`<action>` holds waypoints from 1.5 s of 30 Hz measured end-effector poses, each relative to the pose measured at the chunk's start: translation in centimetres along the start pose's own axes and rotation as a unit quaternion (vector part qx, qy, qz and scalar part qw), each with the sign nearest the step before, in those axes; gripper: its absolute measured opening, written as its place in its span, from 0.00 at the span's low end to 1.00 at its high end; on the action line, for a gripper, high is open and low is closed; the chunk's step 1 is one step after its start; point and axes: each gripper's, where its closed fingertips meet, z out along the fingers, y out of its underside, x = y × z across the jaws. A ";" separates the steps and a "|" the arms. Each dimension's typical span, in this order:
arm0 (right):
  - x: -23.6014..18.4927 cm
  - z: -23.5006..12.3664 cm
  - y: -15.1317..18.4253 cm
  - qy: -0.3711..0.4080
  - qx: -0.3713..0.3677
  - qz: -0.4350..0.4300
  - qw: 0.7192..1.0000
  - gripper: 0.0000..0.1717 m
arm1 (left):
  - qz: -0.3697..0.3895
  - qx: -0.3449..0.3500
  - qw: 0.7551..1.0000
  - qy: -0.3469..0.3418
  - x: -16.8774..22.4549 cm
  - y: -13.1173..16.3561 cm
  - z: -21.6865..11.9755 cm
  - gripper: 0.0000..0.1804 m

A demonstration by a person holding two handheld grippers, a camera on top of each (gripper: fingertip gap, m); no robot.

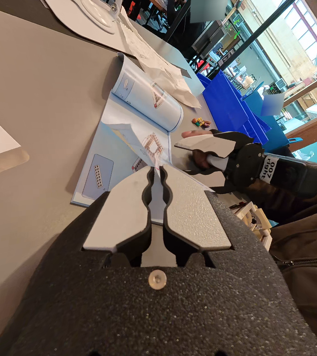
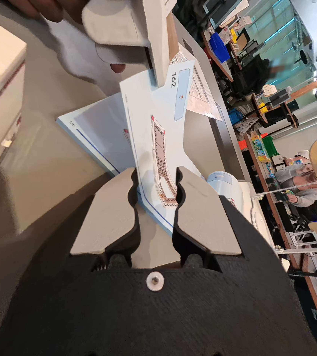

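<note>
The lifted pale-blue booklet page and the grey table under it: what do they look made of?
Lifted pale-blue booklet page: thin printed paper, probably coated; it curves limply where the left gripper pinches its edge and carries a soft sheen. Grey table: smooth matte sheet, likely laminate or painted board; even colour, no grain, only dull reflections.

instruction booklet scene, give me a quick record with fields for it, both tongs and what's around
surface: grey table
booklet: open pale-blue paper instruction booklet, one page lifted upright
left tongs: shut on the lifted page's edge
right tongs: open, page stands between the fingers, unpinched
nearby: small colourful toy figure, blue plastic bins, crumpled white paper sheet
background: busy workshop, people at benches
</note>
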 end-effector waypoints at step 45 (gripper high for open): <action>9.6 -5.2 4.3 0.067 -0.031 0.207 0.976 0.17 | 0.231 -0.113 0.926 -0.278 -7.6 1.1 -3.3 0.29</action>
